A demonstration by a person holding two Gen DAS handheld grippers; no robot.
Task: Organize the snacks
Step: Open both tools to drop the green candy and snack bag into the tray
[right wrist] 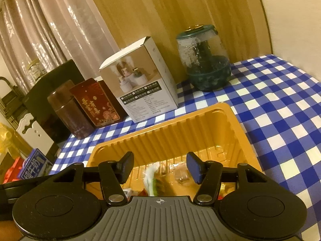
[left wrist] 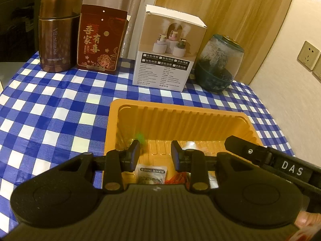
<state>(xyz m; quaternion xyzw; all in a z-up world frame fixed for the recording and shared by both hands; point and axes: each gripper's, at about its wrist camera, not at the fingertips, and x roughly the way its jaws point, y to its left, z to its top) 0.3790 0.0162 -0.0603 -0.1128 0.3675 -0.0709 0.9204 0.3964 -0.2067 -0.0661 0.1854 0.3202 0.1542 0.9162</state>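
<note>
An orange tray (left wrist: 128, 108) is sitting on the blue-checked tablecloth (left wrist: 50, 104), toward its near edge, and is holding the snacks: a white printed packet (left wrist: 152, 173) is lying at the tray's near wall, with a red wrapper (left wrist: 178, 177) just beside it. From the right wrist view a clear wrapper (right wrist: 181, 175) and a white-and-green packet (right wrist: 152, 177) are lying on the tray floor; the far half of the tray is showing bare ribbed plastic.

The left gripper (left wrist: 155, 153) is hovering over the tray's near part, its jaws standing a little apart with nothing between them. The right gripper (right wrist: 159, 165) is hanging over the same tray, jaws wide apart and gripping nothing; the packets are lying below the gap.

Along the tablecloth's far edge a brown vacuum flask (left wrist: 57, 34), a dark red gift box (left wrist: 99, 40), a white carton (left wrist: 166, 48) and a glass jar (left wrist: 218, 64) are standing in a row. Open cloth is stretching left of the tray and toward the right edge.
</note>
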